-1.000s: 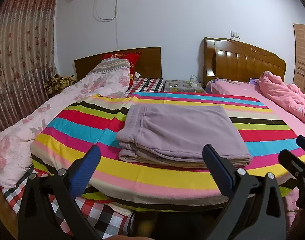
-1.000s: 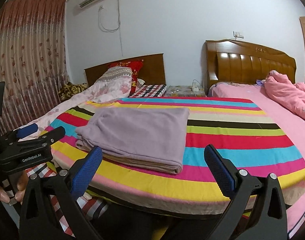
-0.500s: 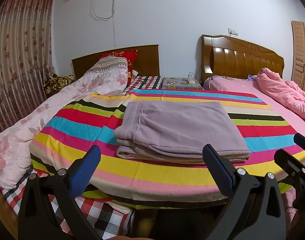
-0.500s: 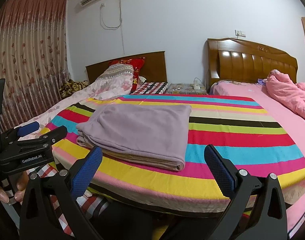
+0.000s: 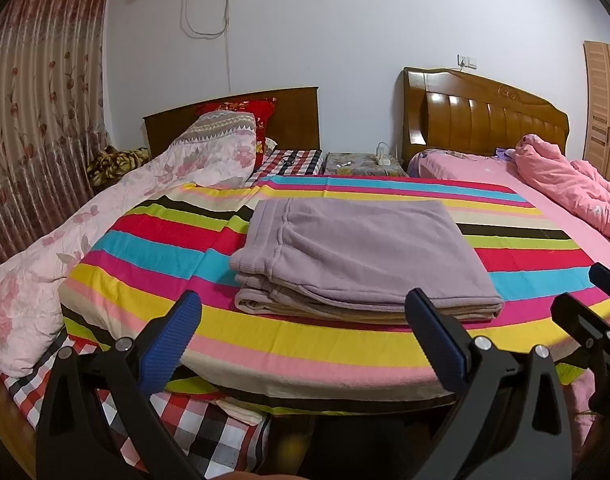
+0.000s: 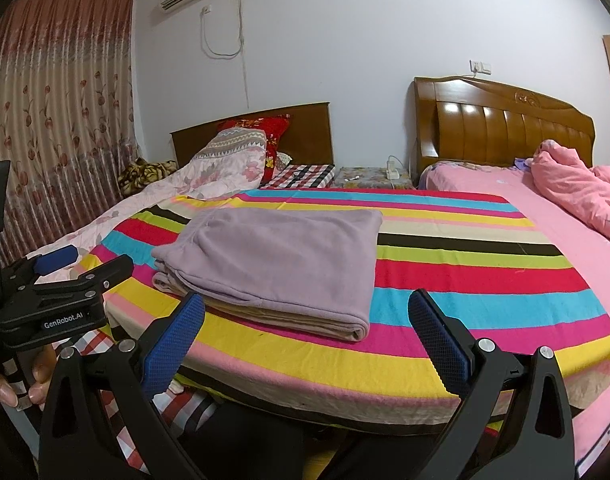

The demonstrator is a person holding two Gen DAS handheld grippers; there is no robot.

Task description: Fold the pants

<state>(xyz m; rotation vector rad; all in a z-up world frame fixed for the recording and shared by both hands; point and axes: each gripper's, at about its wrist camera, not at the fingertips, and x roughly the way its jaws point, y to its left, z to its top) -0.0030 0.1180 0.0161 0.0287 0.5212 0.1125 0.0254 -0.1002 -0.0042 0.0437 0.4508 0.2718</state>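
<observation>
Left gripper [image 5: 303, 332] jaws wide, empty, short of bed edge. Right gripper [image 6: 305, 332] same, wide, empty. Folded lilac pants [image 5: 361, 252] flat on striped blanket [image 5: 305, 344], untouched, between both.

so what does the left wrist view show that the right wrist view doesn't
Only the left wrist view shows the wardrobe doors at far right, and the right claw from the side. Only the right wrist view shows the person's hand on the left claw, with its GenRobot.AI label. Both show the folded lilac pants on the striped blanket, neither claw touching them, both open.
</observation>
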